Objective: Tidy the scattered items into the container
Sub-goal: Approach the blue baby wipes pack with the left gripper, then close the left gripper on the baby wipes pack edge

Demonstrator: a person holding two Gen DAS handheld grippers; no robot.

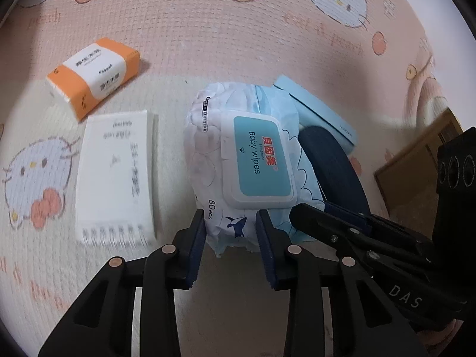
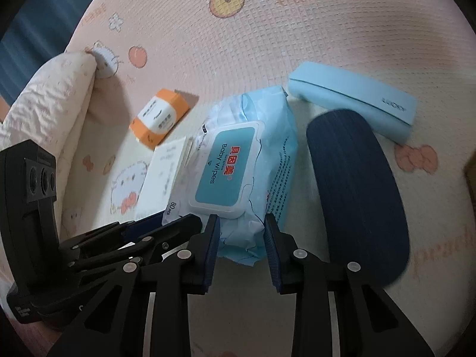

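**Both grippers at the near end of the wipes pack**

The left gripper [image 1: 230,223] and right gripper [image 2: 242,226] straddle the near end of the baby wipes pack [image 1: 250,160]; whether the pads of either press on it cannot be told. The pack lies on a cartoon-print mat [image 1: 208,29]. Left of it lies a white packet [image 1: 116,175], and beyond that an orange tissue pack [image 1: 95,74]. Right of the wipes lies a dark blue case [image 2: 357,193], with a light blue case [image 2: 354,98] behind. A cardboard box [image 1: 416,160] sits at far right.
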